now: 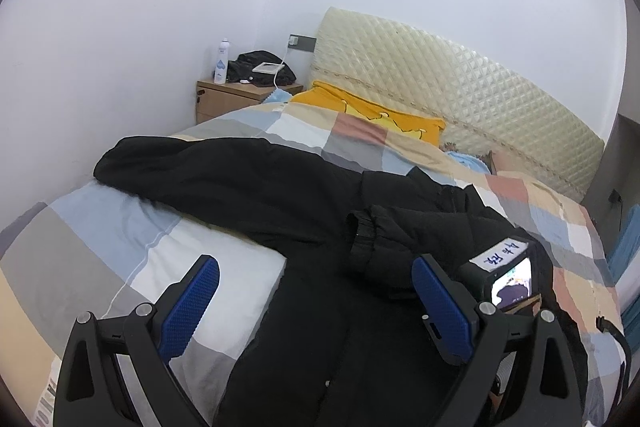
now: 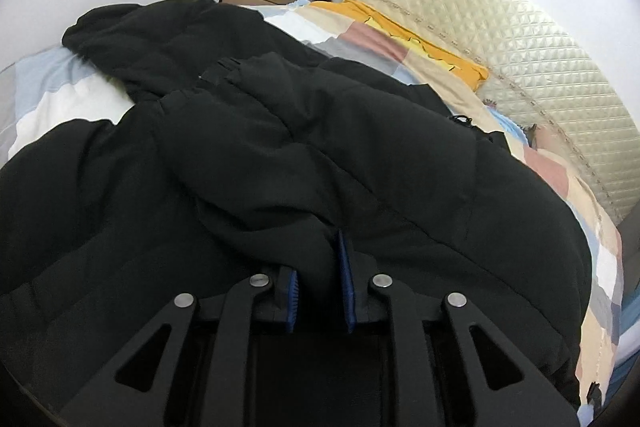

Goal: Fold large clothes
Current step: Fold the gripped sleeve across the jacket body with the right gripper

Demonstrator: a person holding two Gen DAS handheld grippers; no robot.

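While our left gripper (image 1: 316, 303) hangs wide open and empty at lower centre, our right gripper (image 2: 320, 267) looks pinched on a fold of the black coat (image 2: 280, 147), sprawled mid-frame across the checked duvet (image 1: 100, 247).

The left gripper (image 1: 316, 297) points down a little, and its two blue pads (image 1: 192, 307) are far apart with nothing pinched. The right gripper (image 2: 320, 267) tips down more steeply. Its pads (image 2: 345, 275) are close together, squeezing a fold of the black coat (image 2: 280, 147).
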